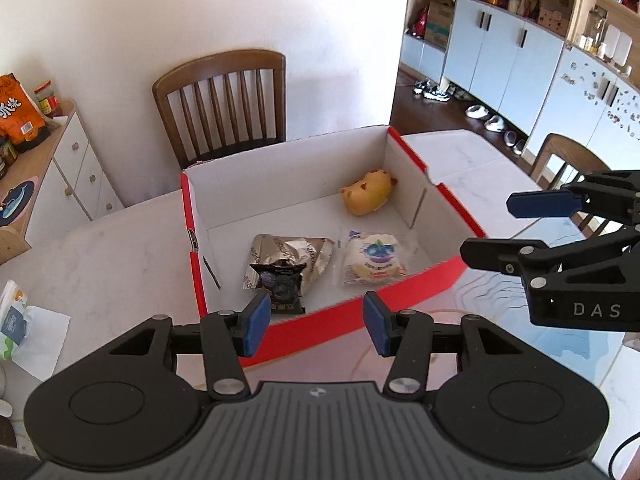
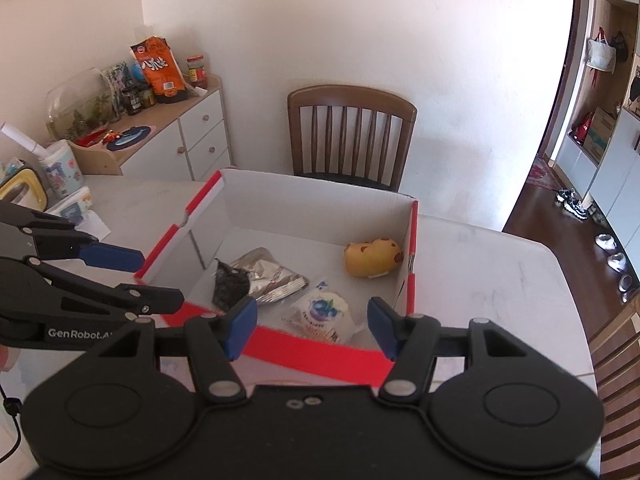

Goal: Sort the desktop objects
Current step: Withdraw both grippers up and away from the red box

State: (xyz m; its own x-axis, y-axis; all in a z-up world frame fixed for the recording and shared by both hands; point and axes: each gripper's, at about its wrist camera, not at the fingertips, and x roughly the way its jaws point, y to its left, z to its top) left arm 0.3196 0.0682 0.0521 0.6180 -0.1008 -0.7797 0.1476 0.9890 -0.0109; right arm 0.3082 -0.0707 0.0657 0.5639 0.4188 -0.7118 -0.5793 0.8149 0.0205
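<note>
We held both grippers — left gripper and right gripper — above the box, jaws apart and empty, because the snacks already lay inside.

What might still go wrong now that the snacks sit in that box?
Little, probably. The black packet lies on the silver packet and might slide off if the box is bumped. Both grippers, left and right, hover by its near red wall with empty open jaws; a careless move could nudge it.

Three snack packets, one toy
</note>
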